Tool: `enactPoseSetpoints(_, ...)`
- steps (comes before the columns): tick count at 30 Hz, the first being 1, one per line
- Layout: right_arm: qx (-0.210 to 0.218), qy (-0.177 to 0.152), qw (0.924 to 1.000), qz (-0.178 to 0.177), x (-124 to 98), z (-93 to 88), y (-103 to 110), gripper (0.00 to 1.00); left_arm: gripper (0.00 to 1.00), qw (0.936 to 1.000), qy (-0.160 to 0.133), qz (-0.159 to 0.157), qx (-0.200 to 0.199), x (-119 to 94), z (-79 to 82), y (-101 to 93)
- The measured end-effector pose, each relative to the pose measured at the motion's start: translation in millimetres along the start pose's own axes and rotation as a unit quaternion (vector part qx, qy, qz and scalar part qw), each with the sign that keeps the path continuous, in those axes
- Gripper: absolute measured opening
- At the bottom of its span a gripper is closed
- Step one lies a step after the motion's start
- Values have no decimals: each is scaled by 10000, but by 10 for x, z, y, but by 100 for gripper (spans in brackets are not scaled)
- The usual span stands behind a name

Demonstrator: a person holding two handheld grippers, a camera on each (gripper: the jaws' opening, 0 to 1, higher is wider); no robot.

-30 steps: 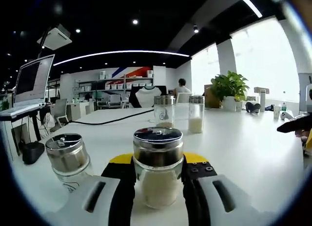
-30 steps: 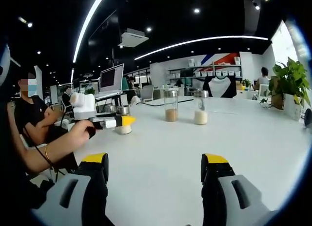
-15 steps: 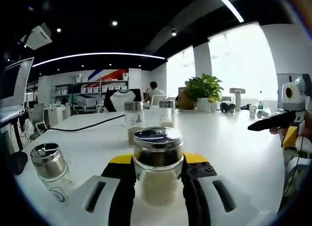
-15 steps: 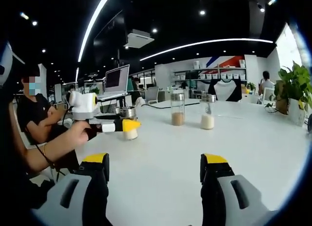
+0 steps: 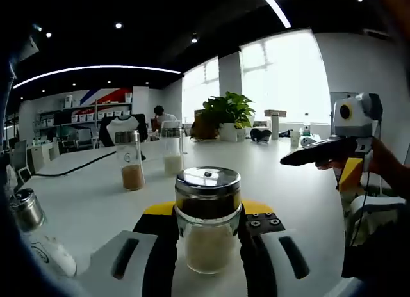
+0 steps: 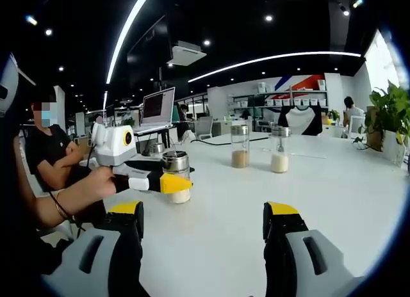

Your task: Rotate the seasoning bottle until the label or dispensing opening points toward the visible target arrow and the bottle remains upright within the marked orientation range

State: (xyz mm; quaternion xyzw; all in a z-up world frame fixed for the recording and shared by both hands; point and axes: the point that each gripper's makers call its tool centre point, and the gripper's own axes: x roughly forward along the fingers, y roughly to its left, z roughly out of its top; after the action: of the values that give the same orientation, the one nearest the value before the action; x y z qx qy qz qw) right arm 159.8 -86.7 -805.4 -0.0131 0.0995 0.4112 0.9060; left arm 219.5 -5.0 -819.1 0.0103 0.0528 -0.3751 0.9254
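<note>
A long white table [image 6: 333, 201] runs through the office, and the work is happening near its close end. The left gripper [image 5: 208, 236] has its jaws closed on a seasoning bottle [image 5: 207, 220], a squat glass jar with a shiny metal cap and pale granules in the bottom, standing upright on the tabletop between the yellow-tipped jaws. From the right gripper view the same bottle [image 6: 177, 176] sits pinched at the tip of the left gripper [image 6: 168, 182], which a person's hand [image 6: 96, 182] holds out over the table. The right gripper [image 6: 204, 223] hangs back well apart from it, jaws spread wide with nothing between them. Farther along the table stand two tall spice jars, one with brown contents [image 6: 240, 146] and one with white [image 6: 279, 149], and a small metal-capped shaker [image 5: 24, 210] sits off to the side in the left gripper view. No arrow mark is visible on the table, so I can't say how close the bottle is to its heading. This looks like the turning step itself; the next move calls for a gentle twist about the bottle's axis, kept level so it stays upright.
</note>
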Motion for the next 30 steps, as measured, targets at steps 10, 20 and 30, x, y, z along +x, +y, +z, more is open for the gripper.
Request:
enactPoseSetpoints(10,15,-111,9999,-51,-24,34,-5,74,37,9977,-59,-646,219,110,84,-367)
enactPoseSetpoints(20,-14,-145,9999,90,3,47,80,71,37,9914,137,-1200,502,171,0,-734)
enactPoseSetpoints(30,-32,-336,9991,242,43,120,174,60,37,9850,-4,-1654,489,180,62,-961)
